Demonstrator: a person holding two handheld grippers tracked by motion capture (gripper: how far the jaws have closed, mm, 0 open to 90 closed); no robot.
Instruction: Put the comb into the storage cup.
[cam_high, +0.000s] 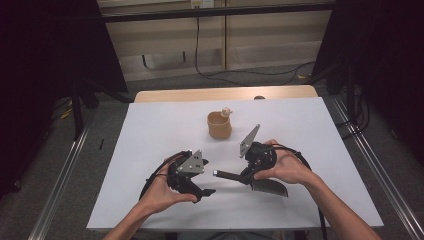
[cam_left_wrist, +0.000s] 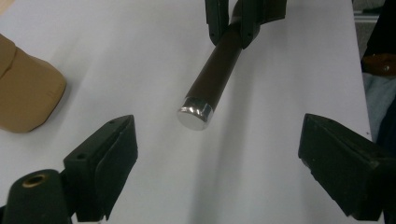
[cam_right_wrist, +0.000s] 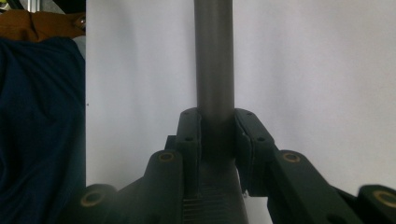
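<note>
Left hand-held gripper open wide, facing the capped handle end of the knife just ahead. Right hand-held gripper clamped on that handle, blade hanging over the bench. Risk of a missed grab or slip, likely if closing off-centre on the round handle.

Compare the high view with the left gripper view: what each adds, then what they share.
The high view adds the knife's grey metal blade and the person's left hand and right hand. The left gripper view adds a close-up of the shiny silver end cap, ahead of the open left claw. Both share the dark knife handle, the right claw shut on it, the tan cup and the white table.
</note>
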